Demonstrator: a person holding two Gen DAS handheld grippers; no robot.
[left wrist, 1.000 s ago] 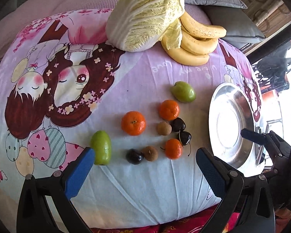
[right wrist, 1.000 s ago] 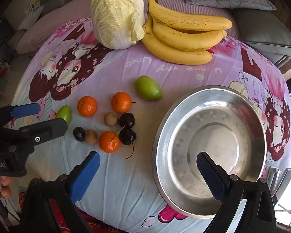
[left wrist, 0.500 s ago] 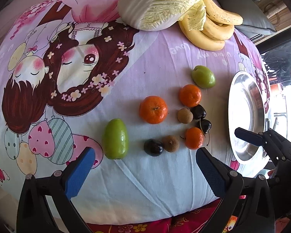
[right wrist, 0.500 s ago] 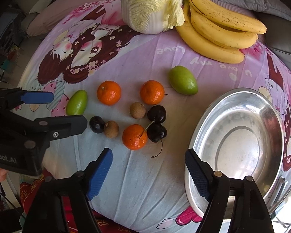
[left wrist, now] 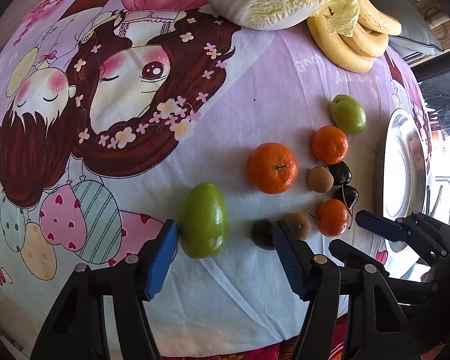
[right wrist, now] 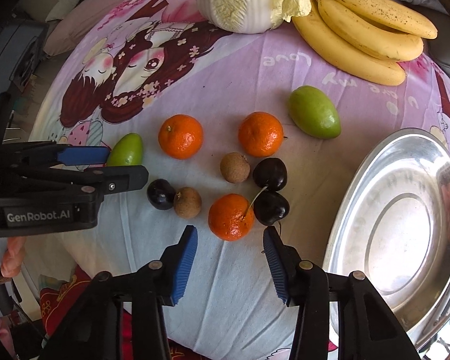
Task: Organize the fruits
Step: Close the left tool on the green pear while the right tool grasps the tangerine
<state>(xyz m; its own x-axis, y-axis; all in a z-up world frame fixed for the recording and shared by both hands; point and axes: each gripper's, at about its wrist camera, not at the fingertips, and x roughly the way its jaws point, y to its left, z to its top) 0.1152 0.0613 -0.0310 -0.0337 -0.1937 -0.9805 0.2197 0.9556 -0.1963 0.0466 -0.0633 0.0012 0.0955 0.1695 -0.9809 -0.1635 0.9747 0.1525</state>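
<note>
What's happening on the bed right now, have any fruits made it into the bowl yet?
Not yet. The metal bowl holds nothing. The left tongs are open around the nearer green fruit, one pad touching its side, not yet closed. The right tongs are open just short of the nearest orange, with two dark cherries beside it. The other oranges, brown fruits, far green fruit, bananas and cabbage lie on the bedsheet.
</note>
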